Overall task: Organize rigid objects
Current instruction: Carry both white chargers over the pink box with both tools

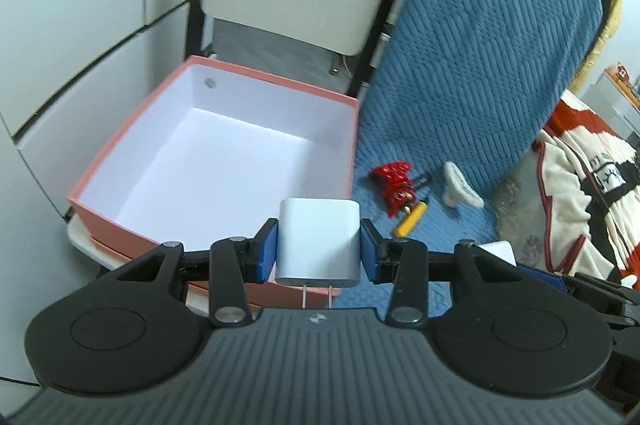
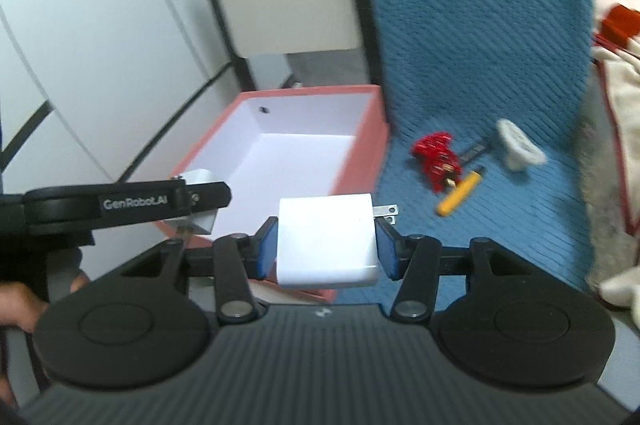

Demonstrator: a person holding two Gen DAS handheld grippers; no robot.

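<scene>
My left tongs (image 1: 318, 245) are clamped on a white charger (image 1: 318, 239), prongs toward me, my right tongs (image 2: 326, 245) on another charger (image 2: 327, 239), prongs right, and the open pink box (image 1: 120, 217) lies ahead and left of both, seemingly nearer my left hand.

Soft, even indoor light is filling both views — no hard shadows. Fisheye distortion is bowing the white wall panels (image 1: 72, 37) at the left, and motion blur is smearing the right wrist view — especially the blue blanket (image 2: 480, 25).
</scene>
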